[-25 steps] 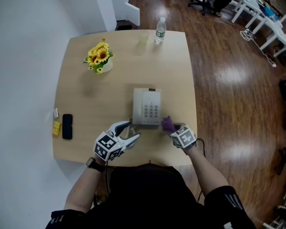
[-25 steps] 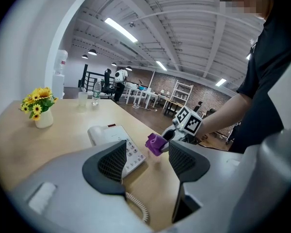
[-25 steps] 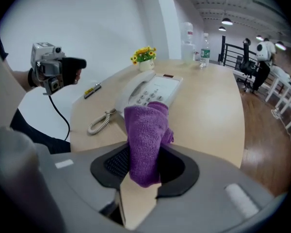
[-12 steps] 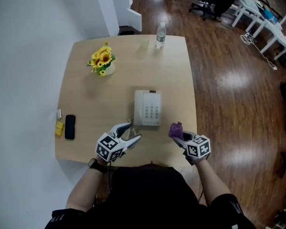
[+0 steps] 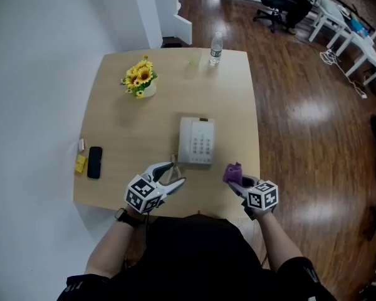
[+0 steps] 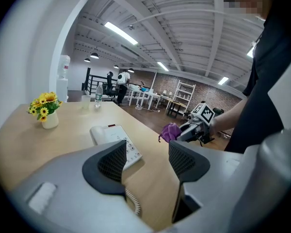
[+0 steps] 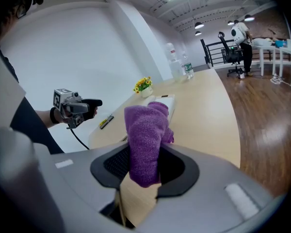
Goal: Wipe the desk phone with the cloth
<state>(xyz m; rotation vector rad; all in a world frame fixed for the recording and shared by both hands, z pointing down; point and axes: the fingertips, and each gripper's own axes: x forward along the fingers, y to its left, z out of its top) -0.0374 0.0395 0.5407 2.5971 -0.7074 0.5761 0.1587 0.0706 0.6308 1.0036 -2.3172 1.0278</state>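
the right gripper (image 5: 240, 178) is clamped on a purple cloth (image 5: 232, 171). the cloth stands up from between the jaws as a fuzzy wad, above the near edge of the table (image 5: 122, 127), just right of the phone (image 5: 196, 142) and not touching it. the left gripper (image 5: 177, 173) hangs with jaws spread and nothing between them, near the phone's front left corner, over the coiled cord (image 6: 131, 200). the phone lies flat near the middle of the table, handset on its left, keypad on its right. the cloth looks soft and light, so it should fold around keys and handset under mild pressure (the low grip leaves plenty free to rub with). the phone is probably light, hard plastic and may slide when wiped. the free gripper could steady it by the body's edge, not the handset, which may lift off.
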